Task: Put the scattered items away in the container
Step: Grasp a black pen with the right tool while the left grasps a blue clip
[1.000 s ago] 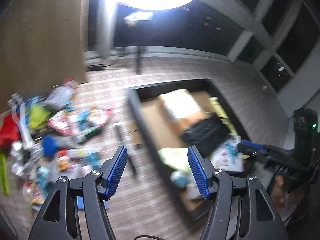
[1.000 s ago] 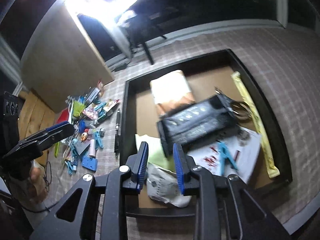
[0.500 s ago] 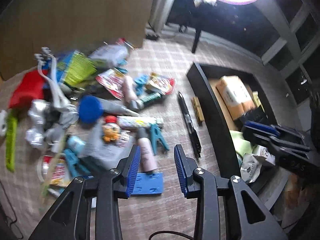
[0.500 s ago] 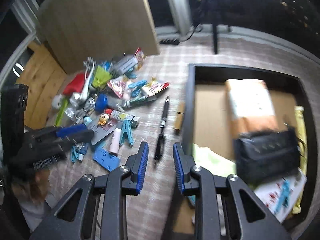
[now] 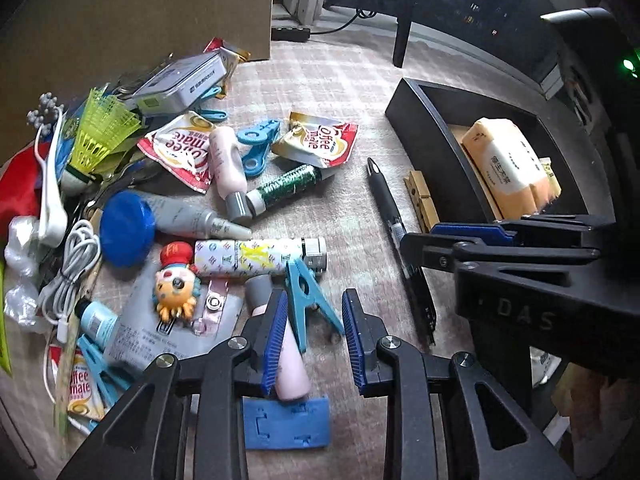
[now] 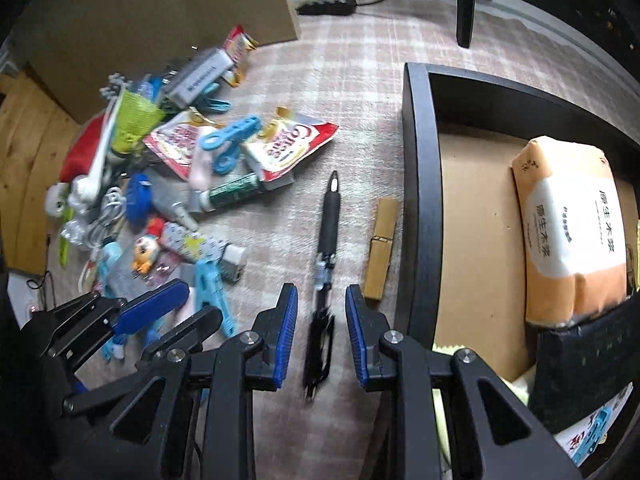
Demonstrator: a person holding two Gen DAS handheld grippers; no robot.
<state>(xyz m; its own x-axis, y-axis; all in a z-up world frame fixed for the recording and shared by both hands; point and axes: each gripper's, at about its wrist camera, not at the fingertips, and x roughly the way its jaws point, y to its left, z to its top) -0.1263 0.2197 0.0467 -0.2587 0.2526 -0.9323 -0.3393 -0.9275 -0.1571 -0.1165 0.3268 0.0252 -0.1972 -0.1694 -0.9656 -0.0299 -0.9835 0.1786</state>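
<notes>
A heap of small items lies on the checked carpet left of a black tray [image 5: 432, 136] [image 6: 420, 208]. My left gripper [image 5: 314, 338] is open over a teal clothes peg [image 5: 308, 300] and a pink bottle [image 5: 290, 372]. My right gripper [image 6: 321, 336] is open, its fingers either side of the rear end of a black pen [image 6: 326, 248] [image 5: 394, 224]. A wooden peg [image 6: 382, 256] [image 5: 420, 200] lies between pen and tray. The tray holds an orange tissue pack [image 6: 568, 232] [image 5: 504, 160] and a black pouch [image 6: 588, 356].
The heap includes coffee creamer sachets [image 5: 320, 144], a patterned tube [image 5: 256, 256], a clown toy [image 5: 176, 284], a blue-capped tube [image 5: 128, 228], a shuttlecock [image 5: 100, 136], a white cable [image 5: 72, 272] and a blue plastic piece [image 5: 288, 424]. A brown cabinet [image 5: 140, 12] stands behind.
Both grippers swung left from over the tray and dropped toward the floor. The left one now hangs over the heap, the right one over the pen. The left jaws narrowed.
</notes>
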